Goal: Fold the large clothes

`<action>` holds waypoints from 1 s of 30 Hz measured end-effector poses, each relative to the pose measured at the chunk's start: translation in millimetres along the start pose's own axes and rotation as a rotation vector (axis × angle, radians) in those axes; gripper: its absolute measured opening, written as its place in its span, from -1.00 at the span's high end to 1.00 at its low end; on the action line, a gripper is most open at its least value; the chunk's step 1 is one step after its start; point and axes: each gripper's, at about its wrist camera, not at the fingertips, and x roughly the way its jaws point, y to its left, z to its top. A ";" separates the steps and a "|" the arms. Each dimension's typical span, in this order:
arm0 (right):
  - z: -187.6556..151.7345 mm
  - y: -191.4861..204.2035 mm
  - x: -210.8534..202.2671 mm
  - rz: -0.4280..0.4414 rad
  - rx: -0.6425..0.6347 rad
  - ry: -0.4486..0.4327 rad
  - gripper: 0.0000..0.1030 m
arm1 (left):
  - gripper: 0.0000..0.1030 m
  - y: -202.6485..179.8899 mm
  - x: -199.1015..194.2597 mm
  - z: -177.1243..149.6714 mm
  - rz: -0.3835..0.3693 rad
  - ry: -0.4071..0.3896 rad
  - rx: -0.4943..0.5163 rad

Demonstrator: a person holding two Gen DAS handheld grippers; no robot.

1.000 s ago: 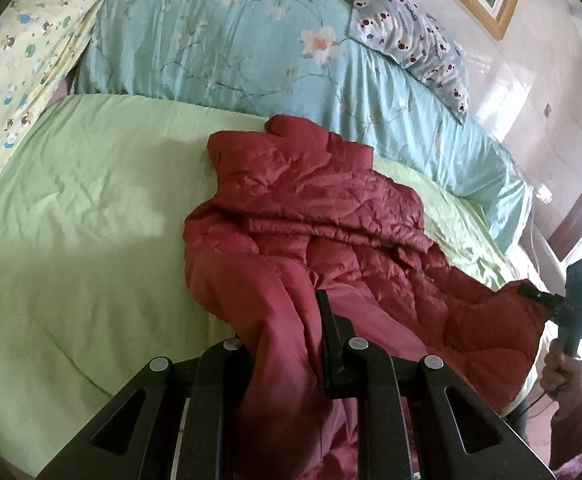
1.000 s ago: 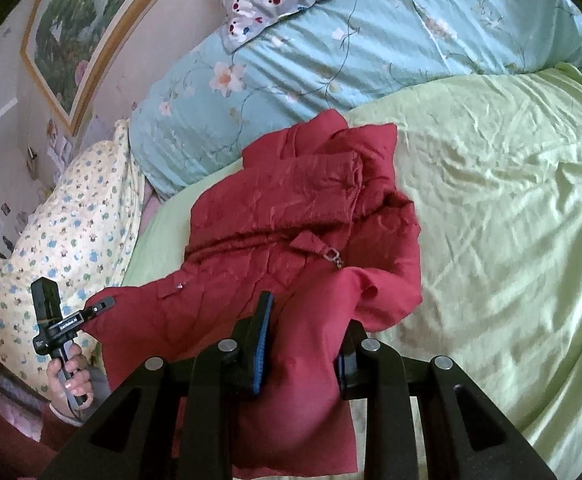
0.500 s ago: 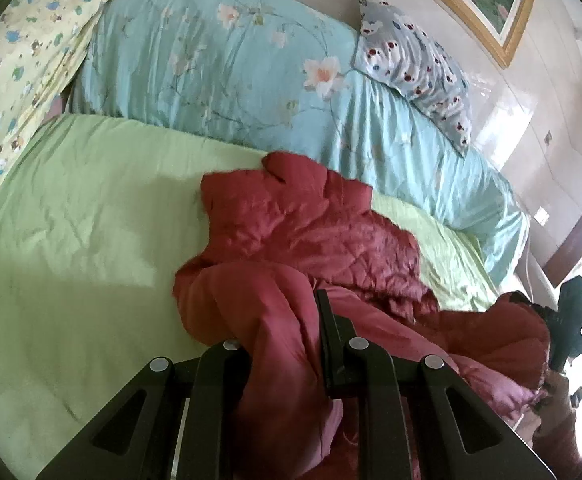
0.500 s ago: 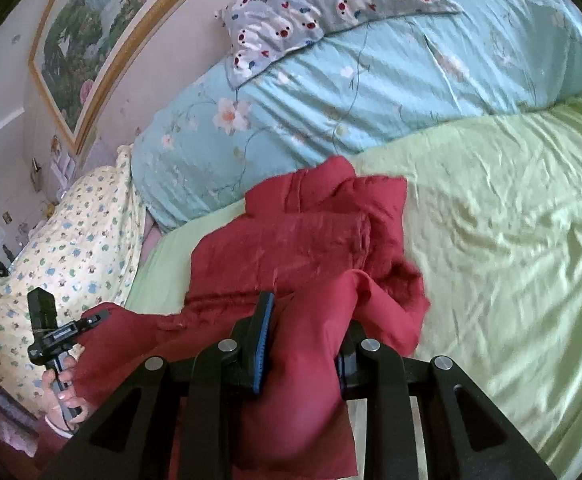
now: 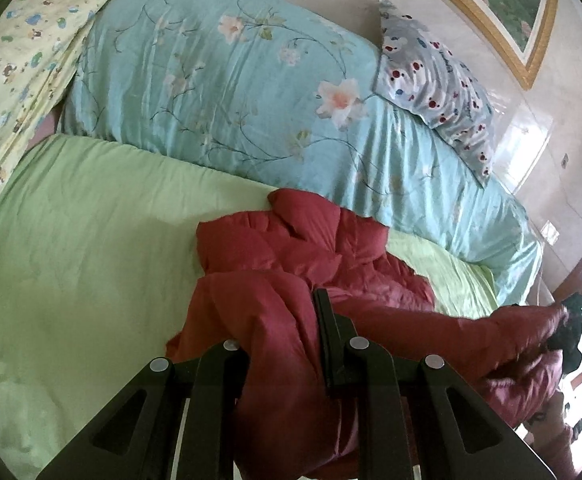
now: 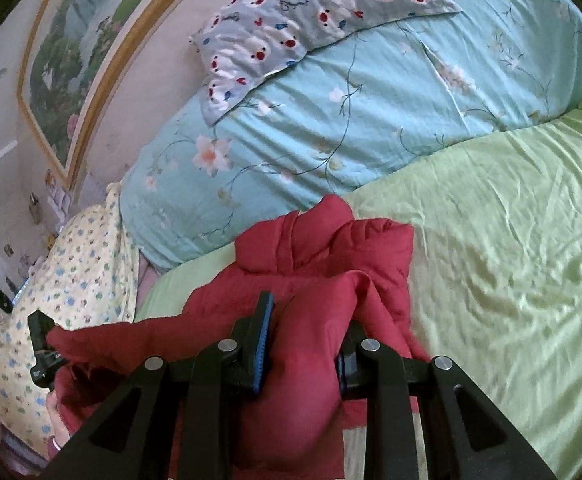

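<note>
A red quilted jacket (image 5: 315, 264) lies bunched on a green sheet (image 5: 83, 240) covering a bed, its collar end toward a blue floral duvet (image 5: 227, 92) heaped along the wall, with a grey bear-print pillow (image 6: 311, 20) on top of that. The left gripper (image 5: 283, 344) has its fingers pinched on a thick fold of the jacket's near edge, which is lifted off the sheet. The right gripper (image 6: 303, 340) pinches another bunch of the same edge, and the cloth hangs taut and sagging between the two grips. The far part of the jacket rests on the bed, crumpled and doubled over itself. The padding looks puffy and soft, so the jacket probably weighs little for its bulk, bends anywhere, and keeps no crease on its own. Its shell has a slight sheen, which suggests it may slide between narrow pads unless a good thickness is caught. The hem corners or shoulder seams look like the firmest places to take hold, since the stitching there should bunch less than the loose padded panels.
</note>
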 end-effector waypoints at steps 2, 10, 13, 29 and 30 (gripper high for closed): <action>6.8 -2.4 9.0 -0.009 0.000 0.005 0.52 | 0.66 1.7 11.1 5.7 -0.001 0.006 -0.020; 31.9 -19.4 50.8 -0.038 0.053 0.019 0.52 | 0.66 11.4 67.5 40.2 0.012 0.032 -0.072; 41.2 -28.6 69.4 -0.069 0.081 0.022 0.52 | 0.65 19.3 97.0 56.9 0.018 0.051 -0.099; 57.2 -85.3 178.7 -0.215 0.223 0.044 0.50 | 0.59 64.0 262.5 99.6 0.077 0.131 -0.203; 56.3 -87.9 185.0 -0.223 0.222 0.043 0.49 | 0.58 66.4 271.3 98.5 0.081 0.135 -0.208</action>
